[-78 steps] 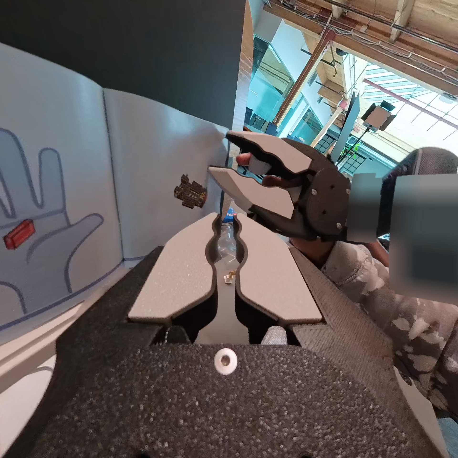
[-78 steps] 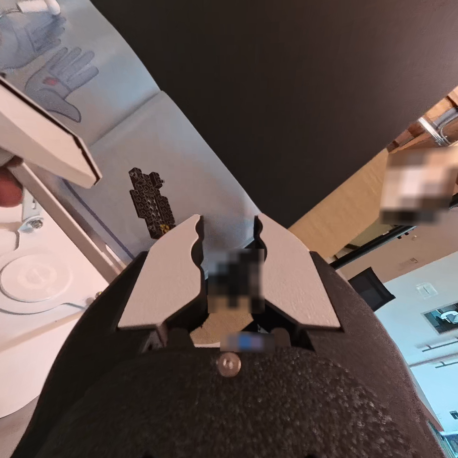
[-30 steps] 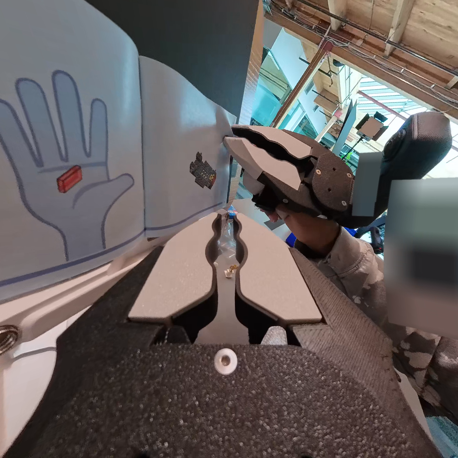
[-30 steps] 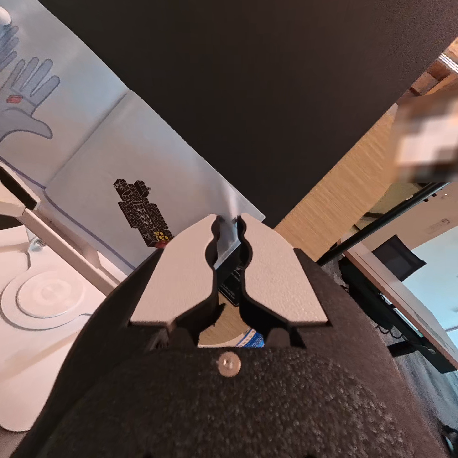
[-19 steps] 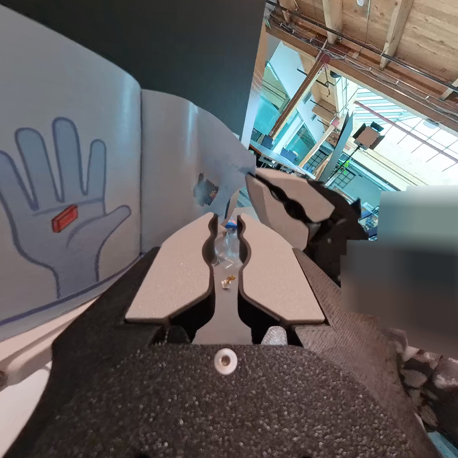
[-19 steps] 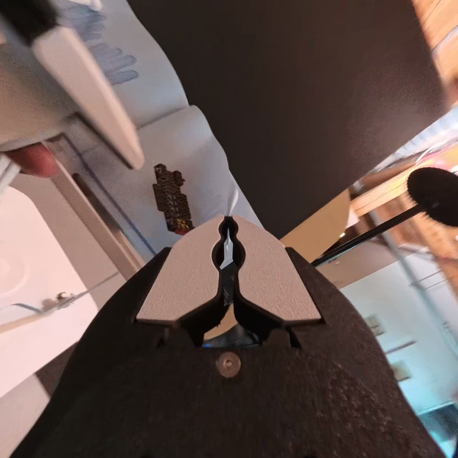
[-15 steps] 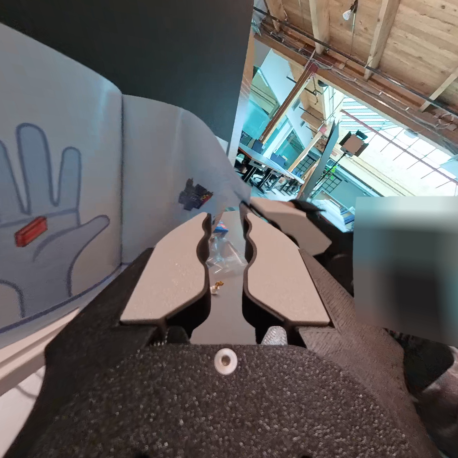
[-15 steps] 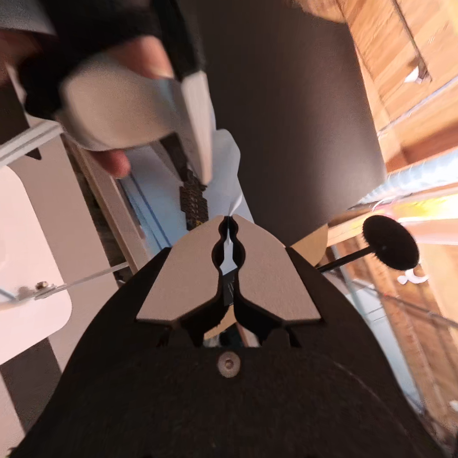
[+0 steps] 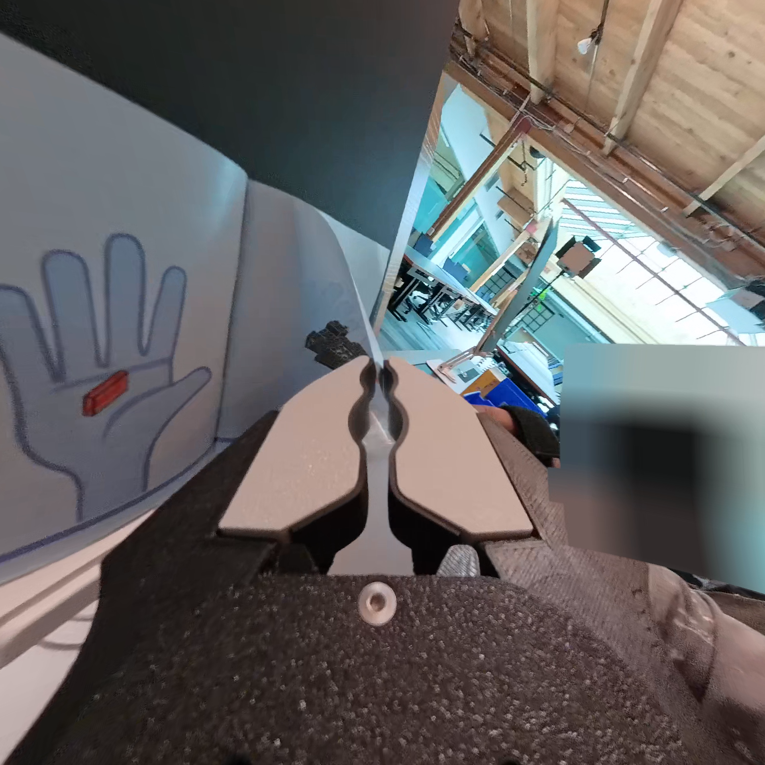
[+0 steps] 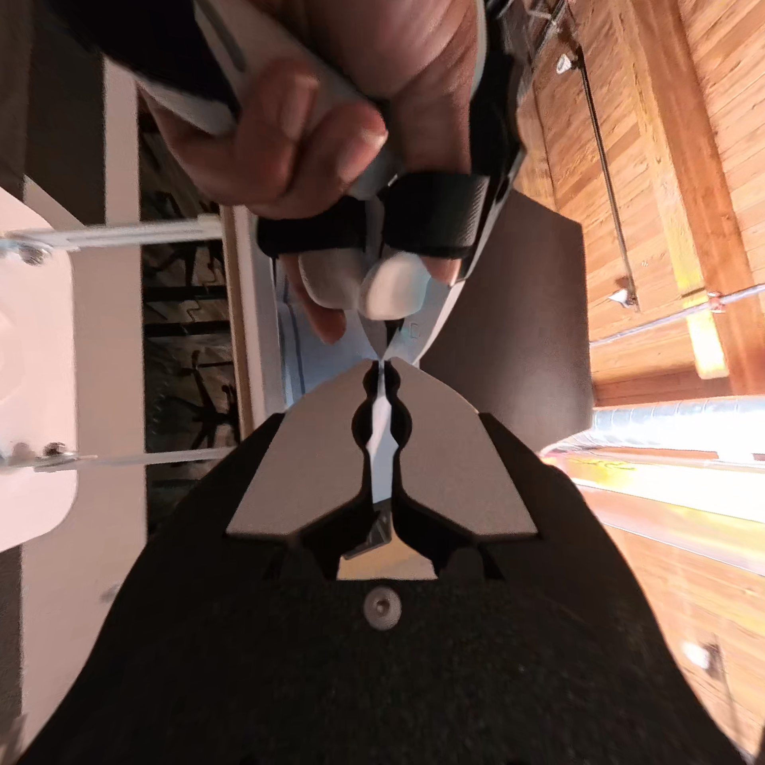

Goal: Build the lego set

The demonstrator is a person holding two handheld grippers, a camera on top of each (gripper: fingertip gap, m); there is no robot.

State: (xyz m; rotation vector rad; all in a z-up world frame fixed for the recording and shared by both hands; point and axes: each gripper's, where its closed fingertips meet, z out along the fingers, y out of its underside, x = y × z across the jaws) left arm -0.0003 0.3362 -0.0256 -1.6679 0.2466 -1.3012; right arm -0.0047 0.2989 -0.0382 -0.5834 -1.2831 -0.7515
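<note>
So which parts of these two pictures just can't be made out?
- Left wrist view: the pale blue booklet page meets the left tool; its black model picture is half hidden.
- Same view: a blurred patch covers the right.
- Right wrist view: the hand is motion-smeared, blocking the booklet.

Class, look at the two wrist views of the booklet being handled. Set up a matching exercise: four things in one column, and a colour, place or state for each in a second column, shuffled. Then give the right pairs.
Things:
1. left gripper
2. right gripper
3. small brick drawn on the page
4. ceiling

Descriptions:
A. red, in the palm of a drawn hand
B. bare wooden boards and beams
C. shut on the page edge, beside a printed black model
D. shut on a page, facing a hand close ahead

Pairs: 1-C, 2-D, 3-A, 4-B
</note>
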